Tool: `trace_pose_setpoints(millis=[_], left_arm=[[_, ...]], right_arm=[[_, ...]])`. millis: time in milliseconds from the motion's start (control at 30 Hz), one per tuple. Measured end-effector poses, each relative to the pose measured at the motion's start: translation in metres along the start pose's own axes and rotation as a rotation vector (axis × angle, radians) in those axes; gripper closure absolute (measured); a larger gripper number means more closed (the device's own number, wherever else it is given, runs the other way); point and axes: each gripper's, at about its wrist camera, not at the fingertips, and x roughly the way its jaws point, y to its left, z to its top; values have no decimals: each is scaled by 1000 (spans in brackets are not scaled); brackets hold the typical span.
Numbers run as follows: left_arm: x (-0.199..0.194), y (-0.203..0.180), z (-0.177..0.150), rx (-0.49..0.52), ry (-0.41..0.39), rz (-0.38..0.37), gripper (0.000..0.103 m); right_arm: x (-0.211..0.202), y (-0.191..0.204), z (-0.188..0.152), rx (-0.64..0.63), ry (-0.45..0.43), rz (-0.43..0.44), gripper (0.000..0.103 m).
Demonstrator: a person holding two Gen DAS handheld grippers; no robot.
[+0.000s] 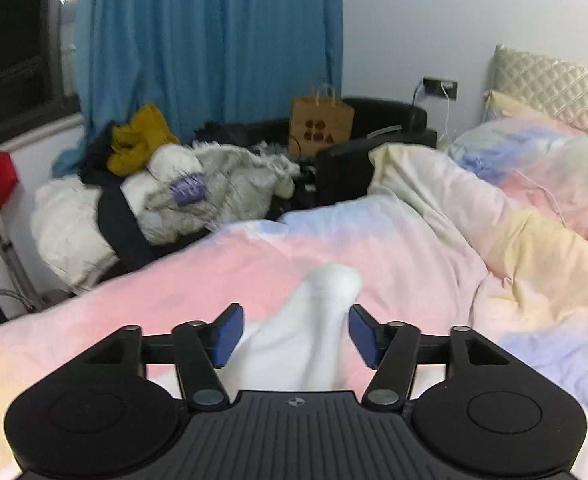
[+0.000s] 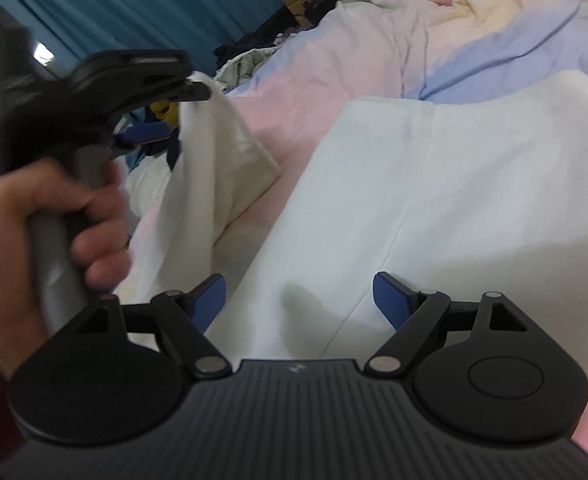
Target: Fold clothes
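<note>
Left wrist view: left gripper [image 1: 296, 334] jaws apart, a raised hump of white garment [image 1: 314, 320] between them on the pink duvet [image 1: 221, 268].
Right wrist view: right gripper [image 2: 300, 300] jaws apart above the garment's flat part; left one lifts a flap (blurred).
Handling: soft, light, limp; take by an edge or corner.

Both wrist views look low along the bed [image 1: 253, 248], sharing curtain [image 1: 213, 40] and bag [image 1: 320, 126].

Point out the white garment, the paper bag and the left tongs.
white garment [image 2: 474, 184]: right wrist view, on the flat cloth spread over the bed.
paper bag [image 1: 321, 125]: left wrist view, on its brown front face.
left tongs [image 1: 296, 334]: left wrist view, midway between the blue tips.
</note>
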Motion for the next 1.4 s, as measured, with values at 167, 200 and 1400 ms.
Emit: trace_pose_setpoints(millis=[167, 200, 1400], left_arm=[[-81, 50, -41, -54, 4, 72, 35], [-96, 62, -52, -55, 16, 105, 35], [-266, 146, -248, -176, 215, 462, 30]], right_arm=[[-2, 6, -2, -13, -9, 20, 20], [-5, 9, -3, -26, -17, 23, 20], [104, 49, 73, -15, 54, 298, 20]])
